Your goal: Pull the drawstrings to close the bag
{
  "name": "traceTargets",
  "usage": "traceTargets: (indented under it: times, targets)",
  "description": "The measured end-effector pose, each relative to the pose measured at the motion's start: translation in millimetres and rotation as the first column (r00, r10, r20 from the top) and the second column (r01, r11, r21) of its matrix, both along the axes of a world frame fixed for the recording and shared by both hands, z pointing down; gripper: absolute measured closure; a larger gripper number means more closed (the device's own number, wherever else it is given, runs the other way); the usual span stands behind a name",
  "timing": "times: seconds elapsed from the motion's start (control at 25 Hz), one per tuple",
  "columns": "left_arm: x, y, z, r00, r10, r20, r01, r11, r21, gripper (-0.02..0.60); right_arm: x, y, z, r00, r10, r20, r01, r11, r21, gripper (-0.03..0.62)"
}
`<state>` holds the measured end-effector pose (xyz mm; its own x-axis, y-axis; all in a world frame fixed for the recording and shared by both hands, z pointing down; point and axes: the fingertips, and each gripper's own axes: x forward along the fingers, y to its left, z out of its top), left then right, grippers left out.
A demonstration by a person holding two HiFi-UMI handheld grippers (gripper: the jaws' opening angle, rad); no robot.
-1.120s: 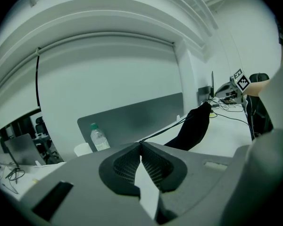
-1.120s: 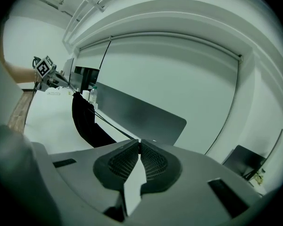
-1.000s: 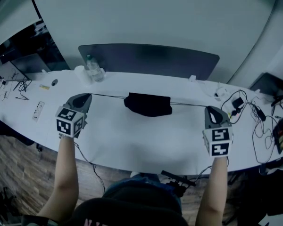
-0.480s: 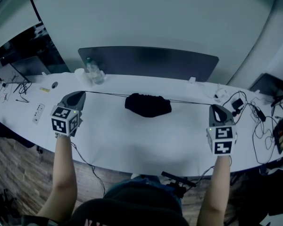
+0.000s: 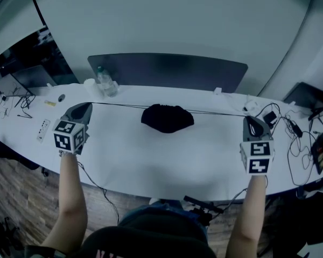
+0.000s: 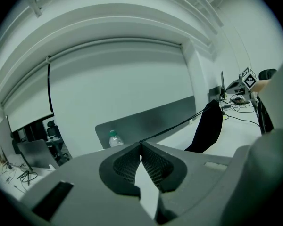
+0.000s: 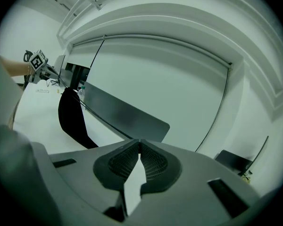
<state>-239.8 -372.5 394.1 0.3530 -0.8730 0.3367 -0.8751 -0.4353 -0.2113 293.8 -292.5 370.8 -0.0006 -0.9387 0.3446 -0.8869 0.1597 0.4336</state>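
A black drawstring bag (image 5: pixel 167 118) lies bunched at the middle of the white table (image 5: pixel 151 155). A taut left drawstring (image 5: pixel 118 106) runs from it to my left gripper (image 5: pixel 86 106), which is shut on the cord's end. The right drawstring (image 5: pixel 220 114) stretches to my right gripper (image 5: pixel 251 118), shut on that end too. In the left gripper view the cord (image 6: pixel 174 126) leaves the pinched jaw tips (image 6: pixel 140 143) toward the hanging bag (image 6: pixel 207 128). The right gripper view shows the same: string (image 7: pixel 104 124) from the closed tips (image 7: pixel 139 141) to the bag (image 7: pixel 70 119).
A dark divider panel (image 5: pixel 167 69) stands along the table's back edge. A water bottle (image 5: pixel 103 79) and a cup (image 5: pixel 90 85) sit at the back left. Tangled cables and small devices (image 5: pixel 290 130) crowd the right end; a remote (image 5: pixel 43 127) lies at the left.
Both grippers have moved outward, away from each other, along the table. The strings have lengthened and the bag's mouth has gathered narrower.
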Motion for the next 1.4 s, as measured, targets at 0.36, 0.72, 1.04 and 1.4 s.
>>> traceTargets:
  times: [0.36,0.72,1.04,1.4]
  targets:
    - [-11.5,-1.3,-3.7,1.000,-0.030,-0.007,0.030,1.000,0.004,0.572,2.4,-2.1,-5.5,1.000,0.004,-0.011,-0.004,1.000,0.025,0.588]
    - [-5.8,-7.3,-19.2,0.998,-0.029,-0.047,0.031,0.999,0.040,0.572,11.0,-9.7,-26.7,0.998,0.042,0.044,-0.046,0.995,0.091,0.588]
    - [4.4,-32.0,-83.3,0.987,-0.101,-0.121,0.120,0.979,0.166,0.572,18.9,-27.9,-95.0,0.989,0.072,0.127,-0.103,0.962,0.251,0.588]
    - [41.8,-33.6,-144.2,0.979,-0.070,-0.192,0.121,0.956,0.266,0.572,-3.5,-32.3,-138.8,0.986,0.039,0.161,-0.093,0.935,0.343,0.588]
